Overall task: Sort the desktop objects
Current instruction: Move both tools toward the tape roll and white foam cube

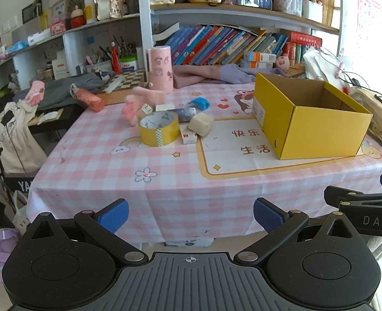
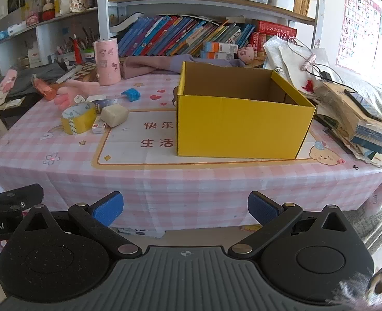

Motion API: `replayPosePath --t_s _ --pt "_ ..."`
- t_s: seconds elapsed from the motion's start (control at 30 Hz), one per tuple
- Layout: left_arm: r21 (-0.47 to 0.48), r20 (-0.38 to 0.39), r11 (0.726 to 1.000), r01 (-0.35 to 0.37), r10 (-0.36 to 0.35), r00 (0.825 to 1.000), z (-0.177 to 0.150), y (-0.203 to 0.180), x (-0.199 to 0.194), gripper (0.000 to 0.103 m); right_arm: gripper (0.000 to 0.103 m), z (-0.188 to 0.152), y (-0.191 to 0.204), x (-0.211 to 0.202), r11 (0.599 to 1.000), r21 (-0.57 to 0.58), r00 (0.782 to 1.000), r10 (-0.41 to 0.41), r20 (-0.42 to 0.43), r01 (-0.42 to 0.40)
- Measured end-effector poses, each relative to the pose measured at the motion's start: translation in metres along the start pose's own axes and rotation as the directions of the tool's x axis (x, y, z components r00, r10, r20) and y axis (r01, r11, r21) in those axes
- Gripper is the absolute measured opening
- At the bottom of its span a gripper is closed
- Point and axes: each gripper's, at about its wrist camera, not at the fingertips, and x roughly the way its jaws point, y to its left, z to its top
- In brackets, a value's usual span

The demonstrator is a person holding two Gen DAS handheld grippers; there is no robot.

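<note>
I hold my left gripper (image 1: 191, 216) and my right gripper (image 2: 185, 211) side by side in front of the near edge of the table (image 2: 191, 181), both tilted down toward it. The jaws of both are spread wide and nothing is between them. I think I keep them back here because sorting has not started, and from this place I can see all the things before I choose one.

The small objects lie together on the far left part of the table. The yellow tape roll (image 1: 158, 129) stands nearest to me, with a small red-and-white box (image 1: 188, 135) just beside it and a cream block (image 1: 201, 124) touching that box or very near it. Behind them are a patterned roll (image 1: 186, 114), a blue piece (image 1: 199, 103) and a pink plush toy (image 1: 139, 103). A tall pink cylinder (image 1: 160, 68) stands upright farther back, and an orange tube (image 1: 90, 99) lies at the far left edge.

The yellow cardboard box (image 2: 242, 127) is on the right, open at the top, well apart from the group. In my judgement it is placed there to receive the objects. The inside walls that I can see are bare; the bottom is partly hidden by the near wall, so I cannot say for sure that it is empty.

My left gripper is nearer to the objects, so I would probably start with it
</note>
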Motion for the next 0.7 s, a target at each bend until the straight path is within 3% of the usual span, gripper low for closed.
replayPosePath --t_s 0.7 --pt "0.013 0.005 1.000 -0.003 0.003 1.000 0.0018 -0.0019 0.0003 0.103 0.103 0.0017 0.0007 -0.0034 1.000 -0.006 1.000 0.008 0.019 -0.007"
